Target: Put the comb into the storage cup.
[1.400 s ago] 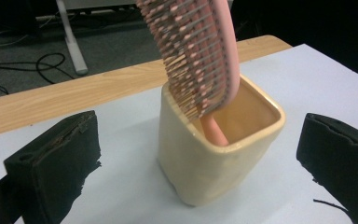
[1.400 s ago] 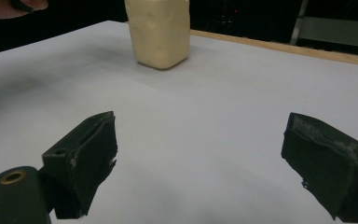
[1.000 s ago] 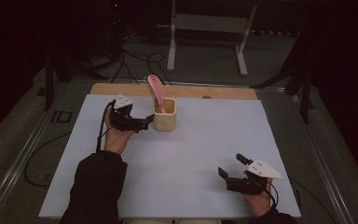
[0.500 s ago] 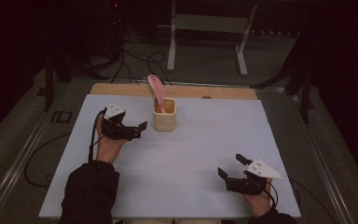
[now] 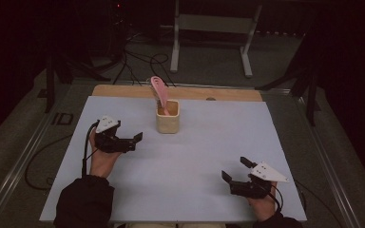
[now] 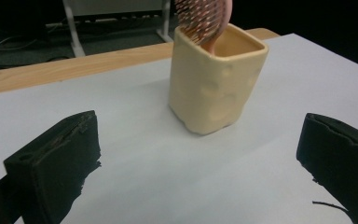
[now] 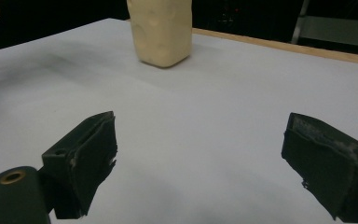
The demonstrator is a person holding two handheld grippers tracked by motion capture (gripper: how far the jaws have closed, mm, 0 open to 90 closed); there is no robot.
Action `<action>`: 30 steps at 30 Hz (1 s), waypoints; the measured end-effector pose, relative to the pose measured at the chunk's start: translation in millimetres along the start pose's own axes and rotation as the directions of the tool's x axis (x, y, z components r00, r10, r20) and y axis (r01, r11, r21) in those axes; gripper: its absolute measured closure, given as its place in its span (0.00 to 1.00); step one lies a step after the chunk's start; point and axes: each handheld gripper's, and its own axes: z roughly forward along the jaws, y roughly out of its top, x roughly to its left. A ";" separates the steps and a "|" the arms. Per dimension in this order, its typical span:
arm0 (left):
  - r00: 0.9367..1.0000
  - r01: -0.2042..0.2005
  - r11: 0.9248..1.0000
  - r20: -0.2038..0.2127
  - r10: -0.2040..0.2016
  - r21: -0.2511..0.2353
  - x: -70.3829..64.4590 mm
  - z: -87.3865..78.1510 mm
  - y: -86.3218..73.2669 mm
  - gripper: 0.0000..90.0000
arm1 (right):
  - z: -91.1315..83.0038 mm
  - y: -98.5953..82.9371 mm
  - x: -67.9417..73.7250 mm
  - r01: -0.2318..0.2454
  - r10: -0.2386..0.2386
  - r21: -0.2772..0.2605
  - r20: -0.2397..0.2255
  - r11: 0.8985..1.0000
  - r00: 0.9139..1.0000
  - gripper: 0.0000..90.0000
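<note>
Two grippers: both held over the white bench [image 5: 180,190], each empty.

High view, cup: the cream cup [image 5: 168,117] stands upright on the far middle of the bench, near the wooden strip [image 5: 123,91] at its back edge.
High view, brush: a pink brush [image 5: 159,91] stands in the cup, head up, leaning to the left and back.
High view, left gripper: the left gripper [image 5: 129,141] sits left of the cup and a little nearer the person, jaws wide, pointing right toward the cup but apart from it.
High view, right gripper: the right gripper [image 5: 234,170] is at the near right of the bench, well apart from the cup, jaws wide.
High view, floor: cables [image 5: 138,59] and a metal stand [image 5: 211,28] lie beyond the bench.

Left gripper view, jaws: spread wide at either side, nothing between them.
Left gripper view, cup: the cup [image 6: 214,84] stands ahead of the jaws with bare bench between; the bristles of the brush [image 6: 200,18] rise out of it.

Right gripper view, jaws: spread wide, holding nothing.
Right gripper view, cup: the cup [image 7: 161,30] stands far ahead, left of centre, its top cut off by the frame.
</note>
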 end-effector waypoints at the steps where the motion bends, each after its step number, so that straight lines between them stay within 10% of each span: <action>1: 1.000 0.001 1.000 -0.006 -0.001 -0.001 0.6 -2.8 -3.4 0.00 | 0.1 -0.1 0.0 0.001 -0.001 0.000 0.000 1.000 1.000 0.11; 30: 0.997 -0.026 1.000 -0.079 0.026 0.003 -0.3 -51.2 -57.4 0.00 | 1.2 -0.4 1.8 0.003 -0.003 0.003 -0.005 1.000 1.000 0.11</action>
